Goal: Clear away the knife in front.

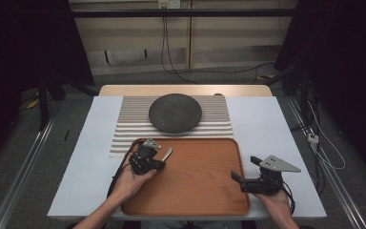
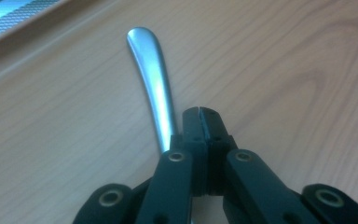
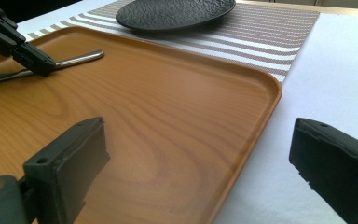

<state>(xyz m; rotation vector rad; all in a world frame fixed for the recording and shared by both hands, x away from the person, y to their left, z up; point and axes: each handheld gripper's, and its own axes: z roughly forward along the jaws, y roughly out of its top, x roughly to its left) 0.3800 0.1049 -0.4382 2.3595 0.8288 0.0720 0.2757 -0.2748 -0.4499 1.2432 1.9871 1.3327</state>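
A metal utensil handle (image 1: 167, 153) (image 2: 151, 79) (image 3: 81, 58) lies on the wooden tray (image 1: 200, 191) (image 2: 284, 56) (image 3: 168, 116) near its far left corner. My left gripper (image 1: 161, 163) (image 2: 200, 112) (image 3: 39, 65) is shut, jaw against jaw, tip down on the tray. The handle runs along the outside of one jaw, not between them, and its other end is hidden under the gripper. My right gripper (image 1: 245, 168) (image 3: 200, 154) stands open over the tray's right edge with nothing between its jaws. A dark round plate (image 1: 175, 112) (image 3: 177, 11) rests beyond the tray.
The plate sits on a striped placemat (image 1: 128, 129) (image 3: 270, 28) (image 2: 4, 18) that reaches the tray's far rim. A white table cover (image 1: 86, 167) (image 3: 335, 70) surrounds both. Cables run across the floor behind the table.
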